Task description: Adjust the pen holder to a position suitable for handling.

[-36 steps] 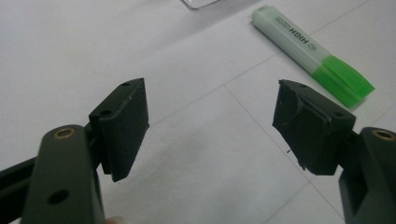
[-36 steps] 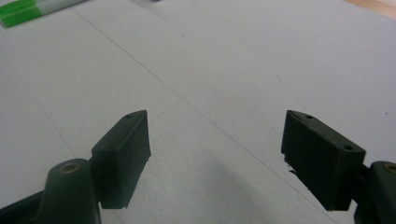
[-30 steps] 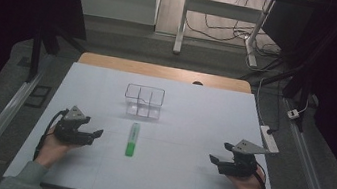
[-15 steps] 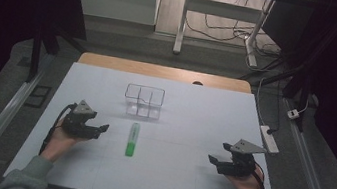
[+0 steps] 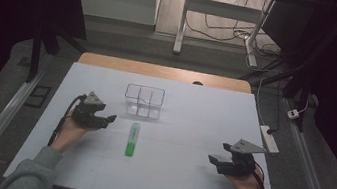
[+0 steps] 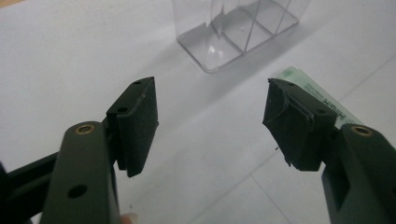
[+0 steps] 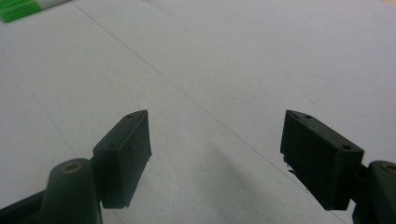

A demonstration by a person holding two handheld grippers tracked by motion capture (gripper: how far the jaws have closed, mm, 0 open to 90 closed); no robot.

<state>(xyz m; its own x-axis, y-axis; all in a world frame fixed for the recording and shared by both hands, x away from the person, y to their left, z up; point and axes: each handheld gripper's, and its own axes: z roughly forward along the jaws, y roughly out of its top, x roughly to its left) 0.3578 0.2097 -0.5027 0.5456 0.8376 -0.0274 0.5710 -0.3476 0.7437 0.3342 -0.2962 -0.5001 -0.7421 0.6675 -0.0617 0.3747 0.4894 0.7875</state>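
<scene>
Black jaws of your right gripper [image 5: 217, 161] gape empty near the white sheet's [image 5: 184, 178] right edge. Your left gripper [image 5: 104, 119], empty, has just been narrowing beside the green plastic marker [image 5: 133, 139] at mid-sheet; straddle it next. Beyond stands the clear divided box [image 5: 143, 101].

Dark print runs along the pale label of the green marker [image 6: 322, 95] in the left gripper view — partly hidden behind a black jaw, the letters too blurred to read. In the high view the marker's [image 5: 133, 139] label is too small to read.
</scene>
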